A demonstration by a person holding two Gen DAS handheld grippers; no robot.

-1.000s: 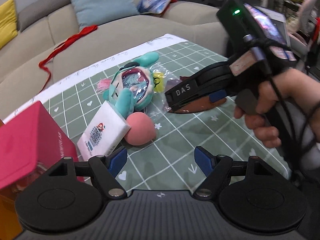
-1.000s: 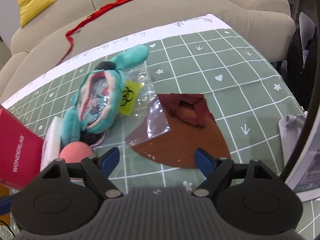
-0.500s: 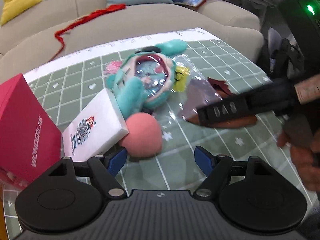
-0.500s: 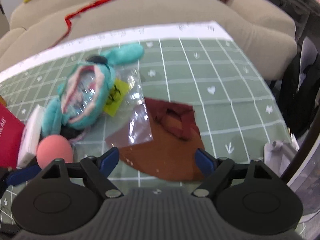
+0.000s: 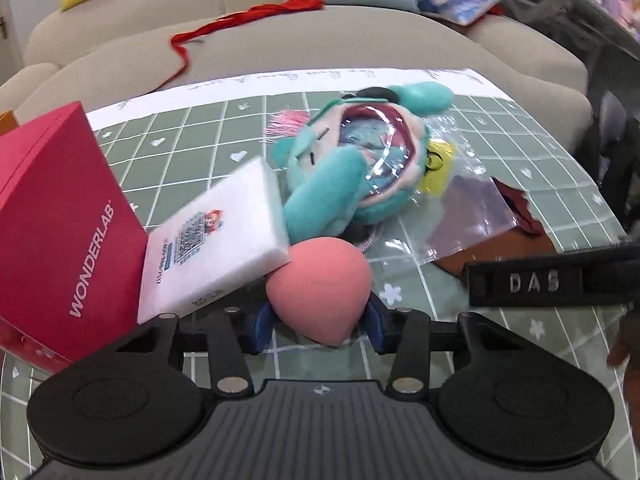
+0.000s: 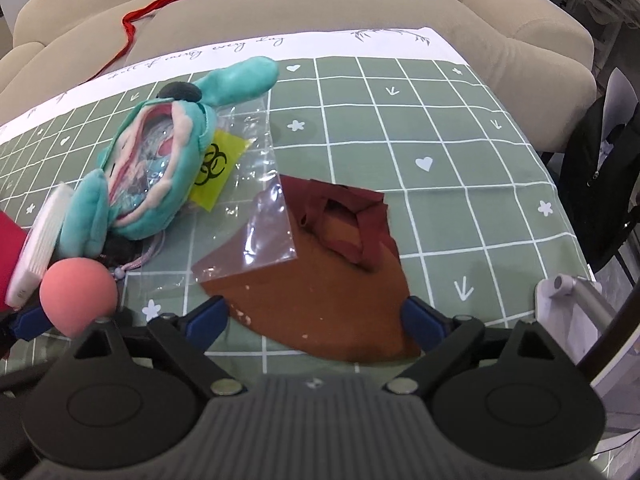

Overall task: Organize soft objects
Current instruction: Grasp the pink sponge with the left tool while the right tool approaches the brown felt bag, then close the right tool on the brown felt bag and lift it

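A pink egg-shaped sponge [image 5: 318, 292] lies on the green checked tablecloth [image 5: 500, 344]. My left gripper [image 5: 318, 322] has its jaws closing on the sponge, and both blue pads touch its sides. A white tissue pack [image 5: 216, 240] leans on the sponge, with a teal plush toy [image 5: 352, 168] behind it. My right gripper [image 6: 316, 312] hangs over a brown cloth [image 6: 332, 292], jaws opening wide, pads clear of the cloth. A clear plastic bag [image 6: 256, 216] partly covers the cloth and lies under the plush [image 6: 152, 172]. The sponge [image 6: 78, 296] also shows at the right wrist view's left edge.
A red box marked WONDERLAB [image 5: 60, 224] stands at the left, against the tissue pack. A beige sofa [image 5: 280, 40] with cushions and a red ribbon [image 5: 224, 28] runs behind the table. A metal stand [image 6: 568, 300] sits at the right edge. A black right-gripper finger [image 5: 532, 282] crosses the left wrist view.
My left gripper came down and forward onto the pink sponge, and its jaws narrowed from wide open to touching it. The right gripper shifted slightly over the brown cloth.
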